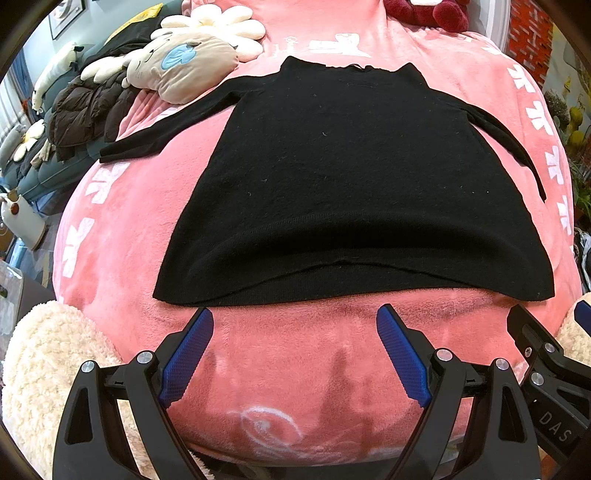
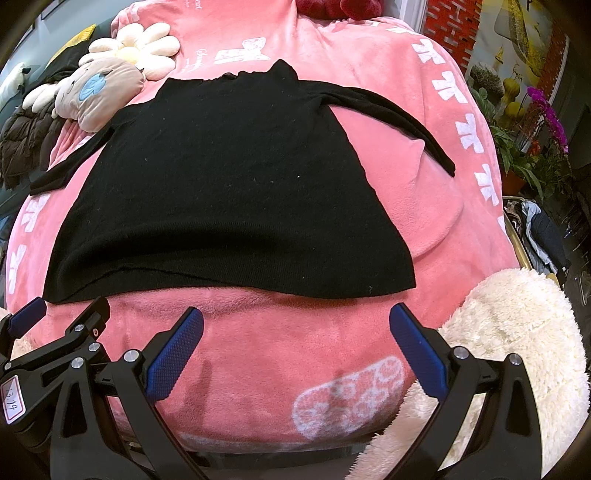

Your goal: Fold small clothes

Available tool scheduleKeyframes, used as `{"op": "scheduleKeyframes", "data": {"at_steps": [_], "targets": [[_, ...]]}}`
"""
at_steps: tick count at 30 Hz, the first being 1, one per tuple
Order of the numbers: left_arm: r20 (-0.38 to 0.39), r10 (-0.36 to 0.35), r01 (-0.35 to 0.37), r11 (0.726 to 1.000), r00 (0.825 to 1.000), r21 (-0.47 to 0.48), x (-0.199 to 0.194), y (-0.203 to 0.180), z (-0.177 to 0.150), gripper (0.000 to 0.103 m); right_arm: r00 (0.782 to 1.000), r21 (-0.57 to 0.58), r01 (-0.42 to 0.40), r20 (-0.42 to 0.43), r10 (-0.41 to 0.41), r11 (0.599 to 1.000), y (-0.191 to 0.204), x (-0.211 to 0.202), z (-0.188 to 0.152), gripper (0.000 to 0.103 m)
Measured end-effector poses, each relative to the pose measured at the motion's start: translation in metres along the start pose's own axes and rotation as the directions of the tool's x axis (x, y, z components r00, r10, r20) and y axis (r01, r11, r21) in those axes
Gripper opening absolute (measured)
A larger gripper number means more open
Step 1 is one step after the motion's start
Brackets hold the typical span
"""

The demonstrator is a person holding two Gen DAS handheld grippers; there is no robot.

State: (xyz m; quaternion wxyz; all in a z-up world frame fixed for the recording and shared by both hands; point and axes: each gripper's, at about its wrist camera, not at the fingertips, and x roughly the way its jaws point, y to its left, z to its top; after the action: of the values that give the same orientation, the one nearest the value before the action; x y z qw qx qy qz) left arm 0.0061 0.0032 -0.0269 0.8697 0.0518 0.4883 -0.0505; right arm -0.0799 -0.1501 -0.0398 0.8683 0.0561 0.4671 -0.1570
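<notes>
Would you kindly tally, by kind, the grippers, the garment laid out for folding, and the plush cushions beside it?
Grippers: 2, left gripper and right gripper, both open.
Garments laid out: 1, black sweater, flat on the pink blanket.
Plush cushions: 2, flower cushion and animal-face cushion.
Total: 5

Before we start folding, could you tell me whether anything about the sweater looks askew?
Mostly no: the sweater lies flat on the pink blanket. Only the sleeves differ: one spreads outward, the other trails closer along the body. Both grippers, left and right, are open, short of the hem.
</notes>
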Motion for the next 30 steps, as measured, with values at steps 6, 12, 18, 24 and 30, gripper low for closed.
{"op": "scheduleKeyframes", "data": {"at_steps": [6,12,18,24,30], "targets": [[-0.001,-0.001,0.001,1.000,1.000,0.000,-0.0001,-0.0002,0.0001,0.086,1.000,0.000,0.000,0.000,0.000,1.000,-0.0007,0.0001,0.0008,0.098],[-0.002,-0.001,0.001,1.000,1.000,0.000,0.0011,0.0007,-0.0011,0.086,1.000,-0.001,0.000,0.000,0.000,1.000,-0.0004,0.0005,0.0005,0.098],[-0.004,-0.004,0.004,1.000,1.000,-0.003,0.0036,0.0040,-0.0042,0.086,1.000,0.001,0.001,-0.002,-0.001,1.000,0.0007,0.0010,-0.0035,0.098],[-0.008,-0.004,0.004,1.000,1.000,-0.004,0.0045,0.0037,-0.0044,0.086,1.000,0.000,0.001,-0.004,-0.001,1.000,0.0008,0.0016,-0.0022,0.098],[-0.014,-0.007,0.007,1.000,1.000,-0.007,0.0064,0.0030,-0.0038,0.086,1.000,0.002,0.001,-0.006,-0.001,1.000,0.0014,0.0020,-0.0043,0.098]]}}
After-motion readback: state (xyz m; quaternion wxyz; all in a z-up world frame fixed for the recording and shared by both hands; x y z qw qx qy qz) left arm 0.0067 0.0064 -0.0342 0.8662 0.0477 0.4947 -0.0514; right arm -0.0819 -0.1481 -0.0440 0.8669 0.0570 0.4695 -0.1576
